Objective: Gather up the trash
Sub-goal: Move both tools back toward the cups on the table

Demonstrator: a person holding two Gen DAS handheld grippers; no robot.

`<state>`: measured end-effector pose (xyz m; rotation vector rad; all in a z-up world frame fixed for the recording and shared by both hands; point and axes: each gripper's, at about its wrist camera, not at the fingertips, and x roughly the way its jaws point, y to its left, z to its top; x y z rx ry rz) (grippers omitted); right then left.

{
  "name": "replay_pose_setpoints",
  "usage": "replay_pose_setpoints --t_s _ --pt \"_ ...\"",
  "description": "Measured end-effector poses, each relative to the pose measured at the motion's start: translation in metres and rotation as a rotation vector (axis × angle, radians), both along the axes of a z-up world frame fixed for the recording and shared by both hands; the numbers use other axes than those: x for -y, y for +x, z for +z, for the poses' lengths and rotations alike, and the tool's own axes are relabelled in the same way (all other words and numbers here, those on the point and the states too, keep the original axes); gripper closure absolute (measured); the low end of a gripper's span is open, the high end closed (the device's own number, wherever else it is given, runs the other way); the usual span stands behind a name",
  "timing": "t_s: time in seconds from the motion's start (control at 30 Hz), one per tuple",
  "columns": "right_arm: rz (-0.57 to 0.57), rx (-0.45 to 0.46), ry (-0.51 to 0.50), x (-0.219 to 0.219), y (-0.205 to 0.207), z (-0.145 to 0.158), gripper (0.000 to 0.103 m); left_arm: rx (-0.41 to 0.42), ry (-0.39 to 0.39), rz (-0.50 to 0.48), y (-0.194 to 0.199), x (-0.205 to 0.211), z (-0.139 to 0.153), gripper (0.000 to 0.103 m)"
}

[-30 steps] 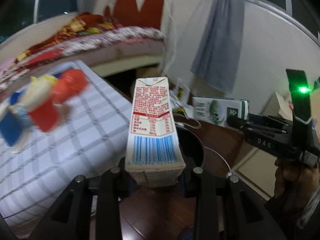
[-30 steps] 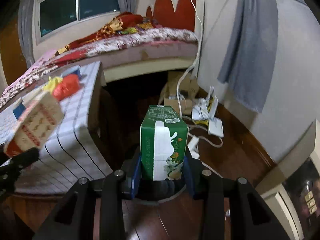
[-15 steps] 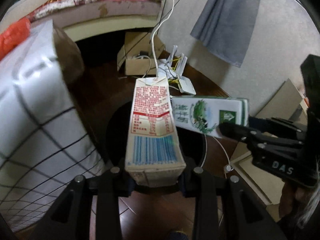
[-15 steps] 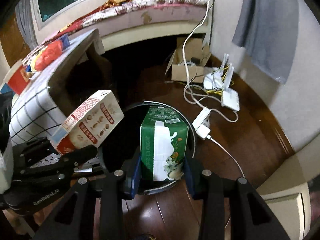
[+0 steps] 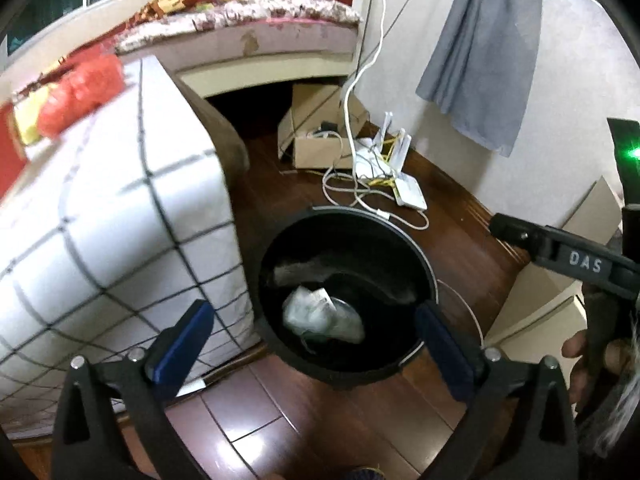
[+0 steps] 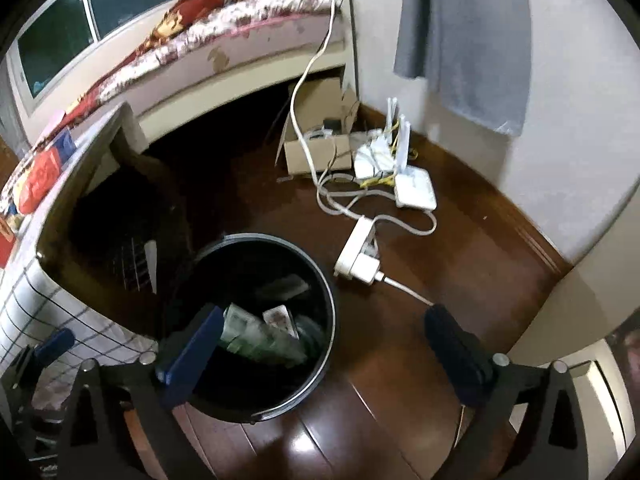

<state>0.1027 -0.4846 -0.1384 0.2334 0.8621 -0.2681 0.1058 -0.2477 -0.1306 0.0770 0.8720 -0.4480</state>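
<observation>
A round black bin (image 5: 425, 258) stands on the dark wood floor beside the table. Above it my left gripper (image 5: 316, 346) is opening, jaws wide, with nothing between the blue pads (image 5: 186, 340). A pale, blurred carton (image 5: 320, 314) lies inside. In the right wrist view the bin (image 6: 330, 300) holds a green carton (image 6: 256, 342) and a red-and-white carton (image 6: 280, 317). My right gripper (image 6: 326, 354) is also opening and empty, over the bin's right rim. Its arm reaches in at the right of the left wrist view.
A table with a checked cloth (image 5: 120, 220) stands left of the bin, with red packets (image 5: 80, 92) on it. Behind the bin lie a power strip (image 6: 360, 256), cables, a white router (image 6: 414, 190) and a cardboard box (image 6: 316, 148). A grey cloth (image 5: 484, 52) hangs on the wall.
Both grippers have gone from shut to wide open. The red-and-white carton left the left gripper and the green carton left the right gripper; both now lie in the bin.
</observation>
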Motion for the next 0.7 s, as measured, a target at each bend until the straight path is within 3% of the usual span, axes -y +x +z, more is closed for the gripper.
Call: replay_pose_setpoints --t_s 0.37,0.7 --pt "0.002 0.120 -0.060 -0.046 -0.027 0.059 0.001 0.112 0.011 0.055 0.001 -0.033 0.035 0.001" --pt "0.155 0.199 -0.081 -0.128 -0.015 0.096 0.001 0.167 0.003 0.186 -0.008 -0.102 0.061 0.001"
